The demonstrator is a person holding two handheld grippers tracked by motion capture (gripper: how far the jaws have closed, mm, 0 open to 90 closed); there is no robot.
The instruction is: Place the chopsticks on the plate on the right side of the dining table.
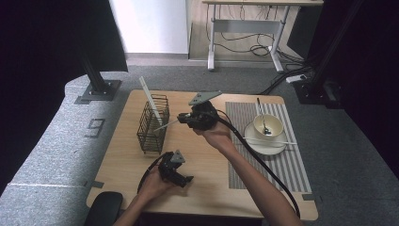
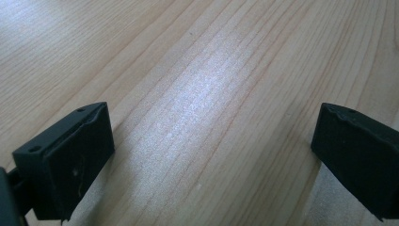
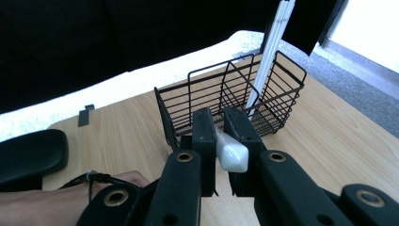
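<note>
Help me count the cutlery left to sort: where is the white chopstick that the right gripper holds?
In the high view the white chopstick sticks out leftward from the right gripper, its tip at the wire basket, mid-table, left of the striped placemat.

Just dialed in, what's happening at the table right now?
A person works two hand-held grippers at a wooden table. The right gripper is shut on a white chopstick and holds it in the air beside the black wire basket, tip toward it. Another white chopstick already stands in that basket. The left gripper rests low over the bare table, jaws open and holding nothing. On the striped mat, a bowl with a spoon sits on a plate, a further chopstick across the plate.
</note>
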